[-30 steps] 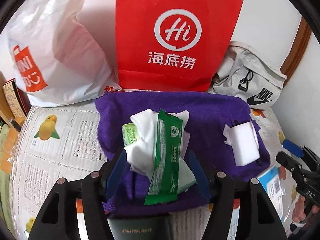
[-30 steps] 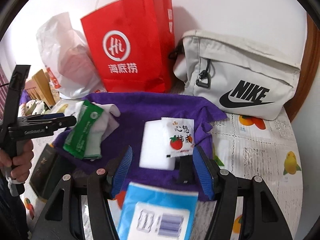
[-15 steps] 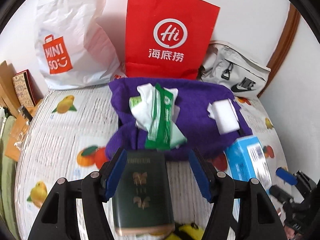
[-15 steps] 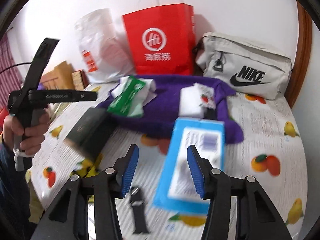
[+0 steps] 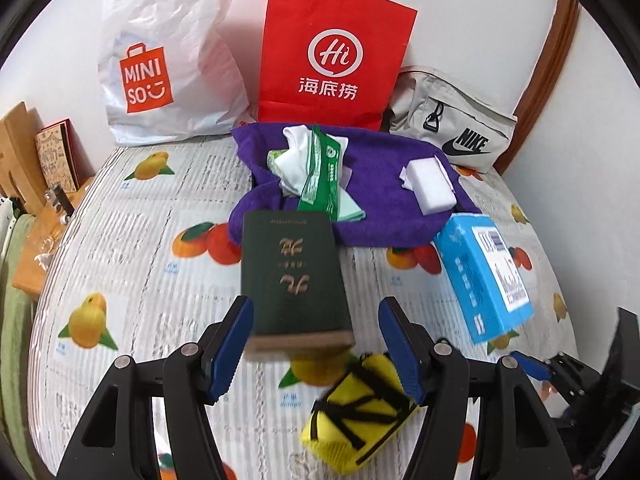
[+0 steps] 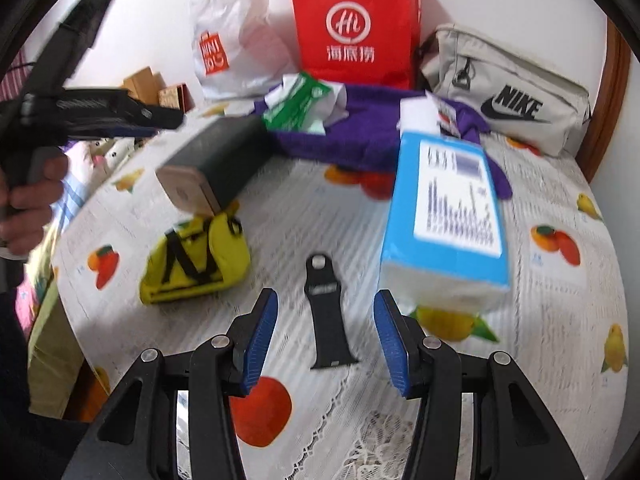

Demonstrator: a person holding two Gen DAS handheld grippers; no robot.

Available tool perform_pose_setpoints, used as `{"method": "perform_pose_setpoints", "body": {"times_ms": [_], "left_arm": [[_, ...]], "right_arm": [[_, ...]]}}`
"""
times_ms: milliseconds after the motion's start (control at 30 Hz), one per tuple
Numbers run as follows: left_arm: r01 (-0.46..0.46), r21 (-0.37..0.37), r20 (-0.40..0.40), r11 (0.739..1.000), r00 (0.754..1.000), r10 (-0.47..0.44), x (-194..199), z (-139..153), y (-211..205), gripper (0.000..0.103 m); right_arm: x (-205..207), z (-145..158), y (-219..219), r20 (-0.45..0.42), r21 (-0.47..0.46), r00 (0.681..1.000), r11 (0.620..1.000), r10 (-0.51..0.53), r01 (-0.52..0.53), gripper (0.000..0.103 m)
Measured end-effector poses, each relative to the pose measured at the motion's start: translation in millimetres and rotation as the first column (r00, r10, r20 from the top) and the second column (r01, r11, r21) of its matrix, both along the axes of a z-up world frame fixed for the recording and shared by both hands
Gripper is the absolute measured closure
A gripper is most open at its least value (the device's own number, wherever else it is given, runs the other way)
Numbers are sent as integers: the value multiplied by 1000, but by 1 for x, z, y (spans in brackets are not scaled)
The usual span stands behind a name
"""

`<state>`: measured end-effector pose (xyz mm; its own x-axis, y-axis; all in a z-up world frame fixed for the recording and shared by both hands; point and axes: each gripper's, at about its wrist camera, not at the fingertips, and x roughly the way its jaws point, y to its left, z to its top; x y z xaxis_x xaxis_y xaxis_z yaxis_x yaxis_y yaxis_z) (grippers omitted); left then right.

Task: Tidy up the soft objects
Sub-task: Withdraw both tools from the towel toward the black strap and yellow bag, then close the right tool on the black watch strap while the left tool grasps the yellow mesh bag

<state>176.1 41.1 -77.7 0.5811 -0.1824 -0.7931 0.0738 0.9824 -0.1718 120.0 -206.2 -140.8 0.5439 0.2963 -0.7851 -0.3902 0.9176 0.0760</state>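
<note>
My left gripper stands apart, empty, low centre over the green box; my right gripper gapes over the strap.

At twelve o'clock in the left wrist view we see a red paper bag standing against the wall. A white plastic bag with an orange logo leans at eleven, and a grey Nike bag lies at one. The table wears a fruit-printed cloth. A dark green box lies near the centre, its near end perhaps propped up. Brown boxes stand at nine, and a wooden trim rises at two.
</note>
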Motion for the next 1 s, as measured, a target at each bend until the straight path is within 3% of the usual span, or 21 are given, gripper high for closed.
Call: {"method": "perform_pose_setpoints", "body": {"times_ms": [367, 433, 467, 500, 533, 733, 833, 1000], "left_arm": [[3, -8, -32, 1000, 999, -4, -28, -26, 10, 40], [-4, -12, -40, 1000, 999, 4, -32, -31, 13, 40], [-9, -16, -45, 1000, 999, 8, -33, -33, 16, 40], [-11, -20, -48, 1000, 999, 11, -35, -35, 17, 40], [-13, -23, -48, 1000, 999, 12, -36, -36, 19, 40], [-5, -75, -29, 997, 1000, 3, -39, -37, 25, 40], [17, -77, -27, 997, 999, -19, -40, -42, 23, 40], [59, -79, -63, 995, 996, -64, -38, -54, 15, 40]], "right_arm": [[8, -39, 7, -38, -40, 999, 999, -2, 1, 60], [10, -42, 9, -11, -49, 1000, 999, -5, 4, 60], [10, -42, 11, -1, -54, 1000, 999, -4, 4, 63], [11, -43, 12, 8, -56, 1000, 998, -3, 3, 80], [13, -42, 13, 11, -45, 1000, 999, -3, 3, 81], [10, -39, 16, -31, -57, 999, 998, -7, 5, 81], [6, -40, 18, -39, -49, 999, 999, 11, -13, 70], [7, -42, 23, -10, -56, 1000, 998, 1, -2, 74]]}}
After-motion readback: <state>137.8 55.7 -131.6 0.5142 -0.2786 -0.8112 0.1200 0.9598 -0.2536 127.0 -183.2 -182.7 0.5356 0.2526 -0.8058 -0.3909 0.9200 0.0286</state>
